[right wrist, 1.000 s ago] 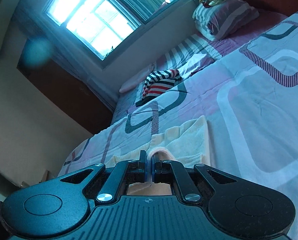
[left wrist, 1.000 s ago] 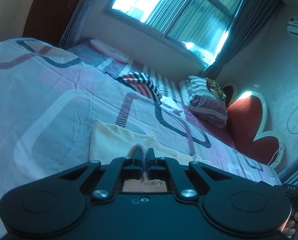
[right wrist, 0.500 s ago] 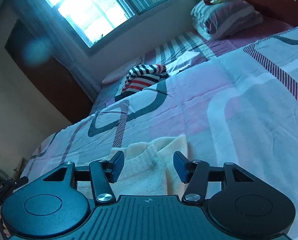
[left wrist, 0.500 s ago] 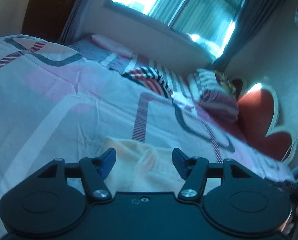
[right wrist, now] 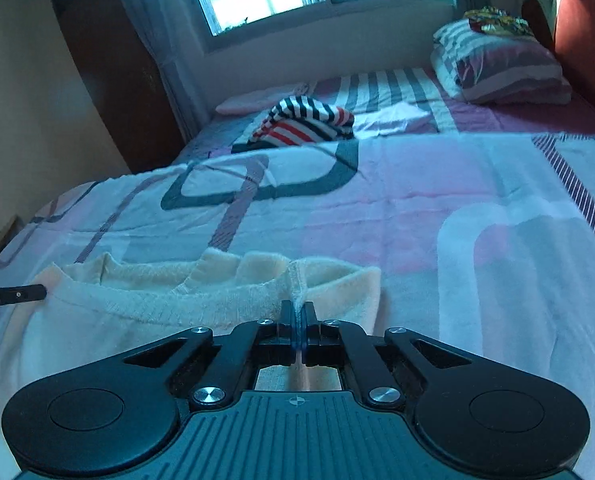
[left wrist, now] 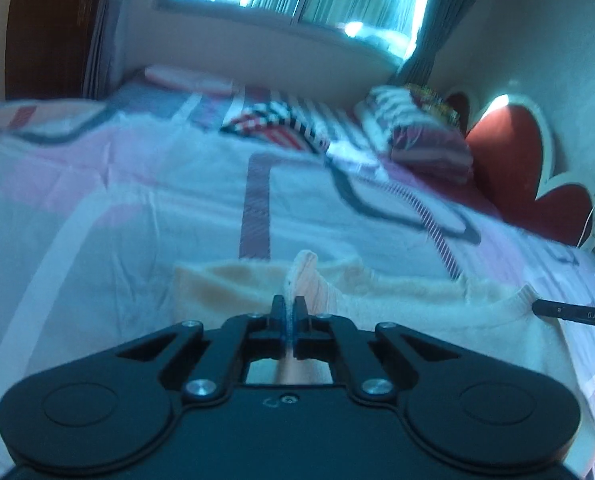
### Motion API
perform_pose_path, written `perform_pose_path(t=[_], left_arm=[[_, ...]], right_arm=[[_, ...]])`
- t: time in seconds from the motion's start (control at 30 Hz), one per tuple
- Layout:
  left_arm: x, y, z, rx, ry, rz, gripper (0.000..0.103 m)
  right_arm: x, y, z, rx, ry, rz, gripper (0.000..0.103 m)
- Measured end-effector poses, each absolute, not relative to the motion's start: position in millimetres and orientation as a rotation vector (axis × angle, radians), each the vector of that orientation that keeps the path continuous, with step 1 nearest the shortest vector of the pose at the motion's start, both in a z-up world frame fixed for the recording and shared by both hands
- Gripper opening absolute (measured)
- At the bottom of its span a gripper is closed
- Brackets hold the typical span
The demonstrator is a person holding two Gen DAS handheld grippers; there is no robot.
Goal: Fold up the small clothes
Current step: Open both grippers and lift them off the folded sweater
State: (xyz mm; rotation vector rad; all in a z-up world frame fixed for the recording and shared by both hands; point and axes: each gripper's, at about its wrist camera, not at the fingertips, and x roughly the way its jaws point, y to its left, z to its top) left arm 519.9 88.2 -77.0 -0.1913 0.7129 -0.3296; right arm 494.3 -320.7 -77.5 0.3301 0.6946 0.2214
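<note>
A cream fleece garment point(left wrist: 225, 284) lies flat on the patterned bedsheet point(left wrist: 137, 208), close to me. In the left wrist view my left gripper point(left wrist: 288, 304) has its jaws closing tight on a raised fold at the garment's left side, pads pressed on the fabric. In the right wrist view my right gripper point(right wrist: 297, 308) pinches a ridge of the same garment point(right wrist: 137, 304) near its right edge and neckline, jaws closing tight on it. Each view shows a black bar of the other gripper at the garment's far end.
A striped black, white and red garment point(right wrist: 305, 120) lies further up the bed beside a white cloth point(right wrist: 393, 120) and a pink piece point(right wrist: 257, 100). A striped pillow point(right wrist: 501, 68) rests against the red headboard point(left wrist: 537, 176). A window and a dark wardrobe stand behind.
Both grippers held pinches a second ago, opened wide above the garment half a second ago, then sank and shut on new folds of it. Both views rolled nearer to level.
</note>
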Motion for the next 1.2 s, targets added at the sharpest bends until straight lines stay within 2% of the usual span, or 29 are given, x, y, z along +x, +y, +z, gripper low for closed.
perform_pose_path(t=[0.13,0.27,0.33,0.37,0.43,0.47,0.5,0.53,0.7,0.77,0.83,0.93,1.0,1.07,1.1,1.13,1.2], left_arm=[[528,84,-71,-0.186,0.670,-0.308,0.001],[544,77,-89,-0.171,0.745,-0.273,0.002],[549,77,-104,-0.165,0.788,-0.271,0.007],[547,80,-104,-0.177,0.772,-0.269,0.014],[541,81,-96,-0.176,0.750,-0.222,0.041],[530,77,-86,-0.133,0.698,-0.178,0.061],[520,71,-77,-0.090,0.639,-0.166,0.072],[509,61,-69,-0.065,0.594,-0.203,0.073],[494,-21,-76,0.055,0.641,-0.438,0.070],[495,-37,-86,0.114,0.644,-0.434,0.070],[504,-28,-97,0.127,0.665,-0.383,0.070],[522,24,-108,0.061,0.689,-0.272,0.070],[526,57,-104,-0.056,0.683,-0.276,0.065],[528,60,-101,-0.042,0.686,-0.214,0.066],[527,59,-98,-0.042,0.694,-0.191,0.062],[521,57,-93,-0.060,0.686,-0.200,0.062],[501,49,-81,-0.100,0.634,-0.254,0.070]], right_arm=[[502,-319,-73,0.309,0.639,0.203,0.001],[520,-311,-97,0.279,0.729,0.191,0.001],[521,-312,-108,0.281,0.731,0.186,0.001],[521,-313,-108,0.293,0.730,0.183,0.001],[518,-314,-102,0.298,0.725,0.149,0.005],[513,-310,-94,0.270,0.696,0.116,0.022],[509,-305,-88,0.262,0.662,0.125,0.032],[507,-298,-83,0.278,0.651,0.179,0.038],[521,-227,-83,0.186,0.718,0.380,0.038],[521,-203,-91,0.066,0.713,0.394,0.038],[522,-206,-96,-0.016,0.688,0.349,0.038],[533,-251,-103,0.025,0.714,0.151,0.038],[534,-274,-109,0.068,0.719,0.167,0.038],[536,-267,-106,0.010,0.726,0.171,0.038],[536,-264,-104,0.001,0.729,0.160,0.038],[532,-261,-96,0.017,0.719,0.145,0.038],[514,-254,-81,0.069,0.653,0.190,0.038]])
